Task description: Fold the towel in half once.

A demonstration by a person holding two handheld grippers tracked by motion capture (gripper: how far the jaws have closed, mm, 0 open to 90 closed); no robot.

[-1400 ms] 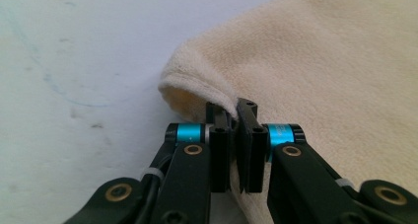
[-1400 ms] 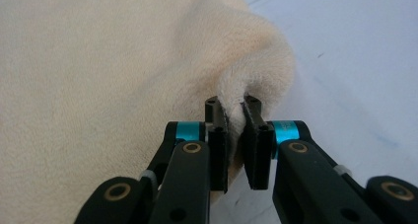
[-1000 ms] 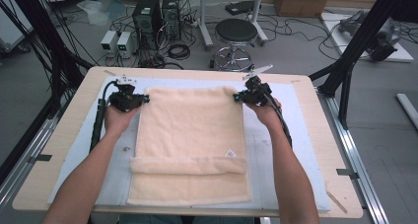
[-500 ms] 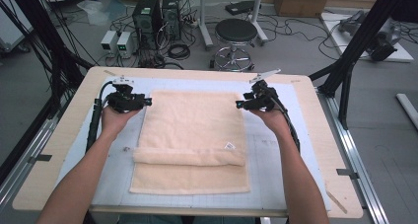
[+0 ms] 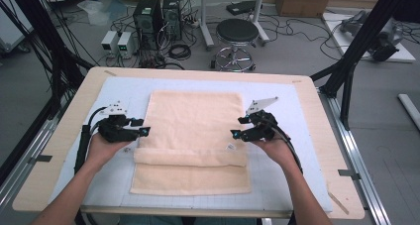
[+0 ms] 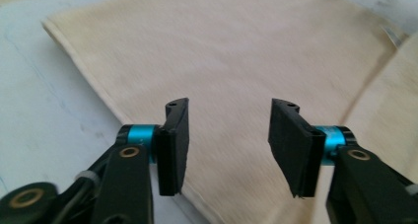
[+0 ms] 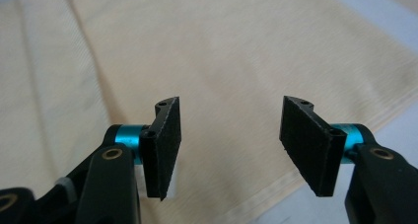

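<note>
Left claw (image 5: 142, 131) sits at the left long edge of the cream towel (image 5: 195, 121), its jaws spread with nothing between them; they have just been opening. In the left gripper view the same claw (image 6: 229, 145) looks along two black pads (image 6: 177, 145) held apart above bare cloth, with the towel's hemmed edge running beneath the left-hand pad. Right claw (image 5: 235, 134) mirrors it at the towel's right long edge, jaws likewise spread and holding nothing, and they too have just been opening. In the right gripper view this claw (image 7: 236, 145) shows its pads (image 7: 165, 145) standing apart over the towel (image 7: 197, 51), the hem passing under the right-hand pad. Each claw is carried by a hand (image 5: 101, 150) entering from the near edge of the surface (image 5: 69, 111). Towel lies flat at the middle of the surface on a pale blue mat (image 5: 124, 88), with a fold (image 5: 190, 157) lying across its width toward the near edge, just nearer than both claws. Beyond the far edge of the surface, on the floor, stand a round stool (image 5: 236, 32) and a dark computer tower (image 5: 148, 14).
</note>
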